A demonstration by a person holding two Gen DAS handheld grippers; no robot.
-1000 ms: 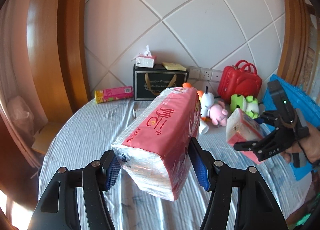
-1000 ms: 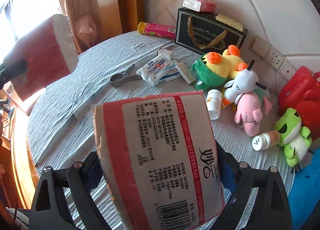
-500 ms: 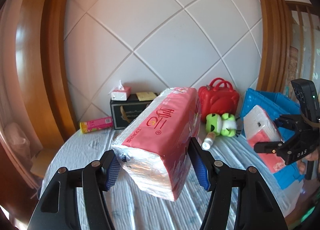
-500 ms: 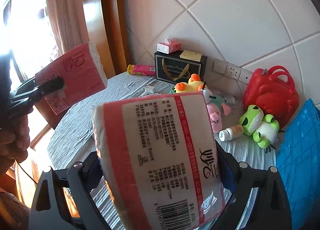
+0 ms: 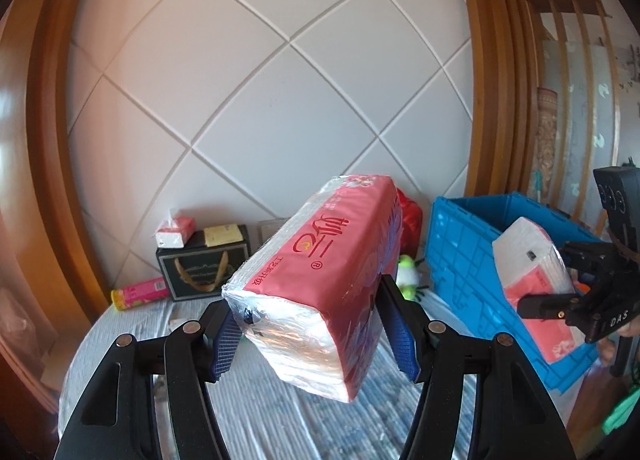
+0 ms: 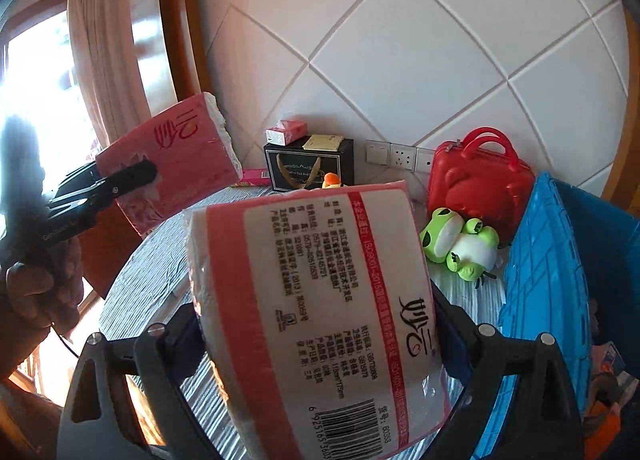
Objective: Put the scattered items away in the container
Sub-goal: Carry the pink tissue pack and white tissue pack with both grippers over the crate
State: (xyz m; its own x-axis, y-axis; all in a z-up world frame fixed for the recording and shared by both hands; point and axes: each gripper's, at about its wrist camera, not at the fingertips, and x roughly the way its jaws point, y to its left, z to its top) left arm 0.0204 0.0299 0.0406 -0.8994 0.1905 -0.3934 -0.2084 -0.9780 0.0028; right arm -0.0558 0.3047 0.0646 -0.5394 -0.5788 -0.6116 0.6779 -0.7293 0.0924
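Observation:
My left gripper is shut on a pink tissue pack and holds it in the air above the table. My right gripper is shut on a second pink tissue pack. In the left wrist view the right gripper holds its pack over the open blue crate at the right. In the right wrist view the left gripper with its pack is up at the left, and the crate wall is at the right.
A green frog plush lies beside the crate, with a red toy case behind it. A black gift box with a small tissue box on top stands at the wall, a pink tube beside it. The round table has a striped cloth.
Both grippers have risen and swung right toward the blue crate with their tissue packs. The right pack now hangs over the crate. The plush toys have mostly left view.

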